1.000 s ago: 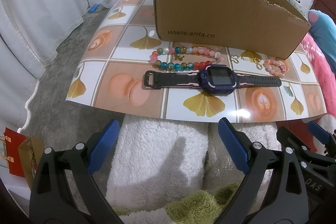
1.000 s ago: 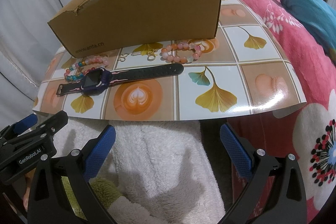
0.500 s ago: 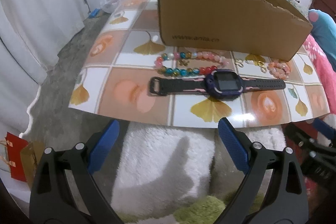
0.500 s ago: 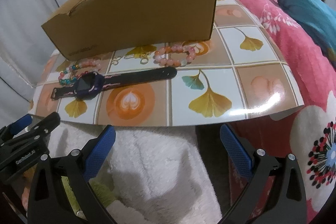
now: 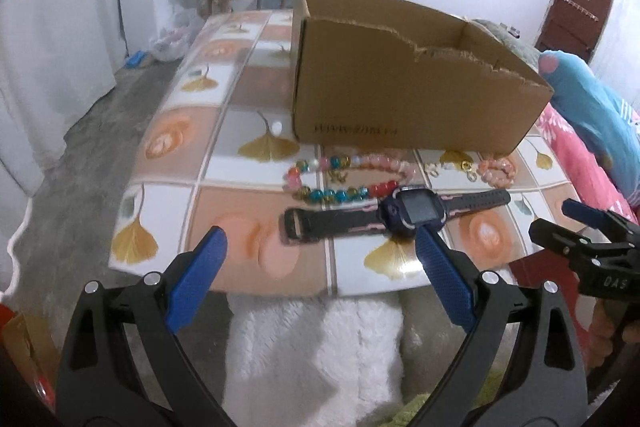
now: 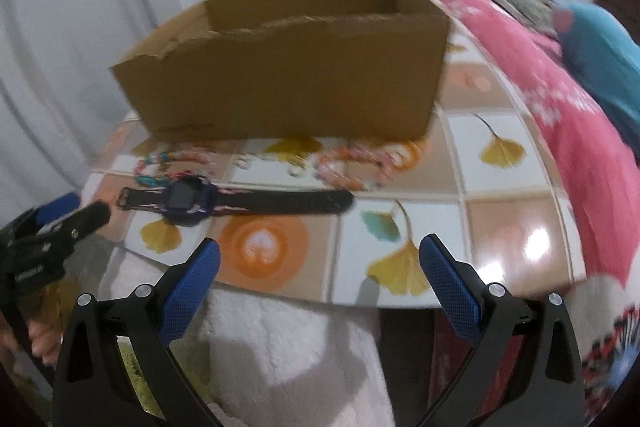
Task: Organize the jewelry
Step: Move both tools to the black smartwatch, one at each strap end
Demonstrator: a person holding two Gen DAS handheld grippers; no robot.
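Watch (image 5: 404,215) lies flat w/ strap stretched along the table's (image 5: 256,259) front edge, multicolor bead bracelet (image 5: 344,179) just behind it, pink bead bracelet (image 5: 498,171) toward the right edge, both in front of the cardboard box (image 5: 400,99). Left gripper (image 5: 320,259) & right gripper (image 6: 320,267) hover at the front edge, jaws spread wide, holding nothing.

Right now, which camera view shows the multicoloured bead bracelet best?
The left wrist view: there the multicoloured bead bracelet is fairly sharp, with single beads distinguishable, lying between the cardboard box and the watch. In the right wrist view it is small and blurred by motion, at the far left.
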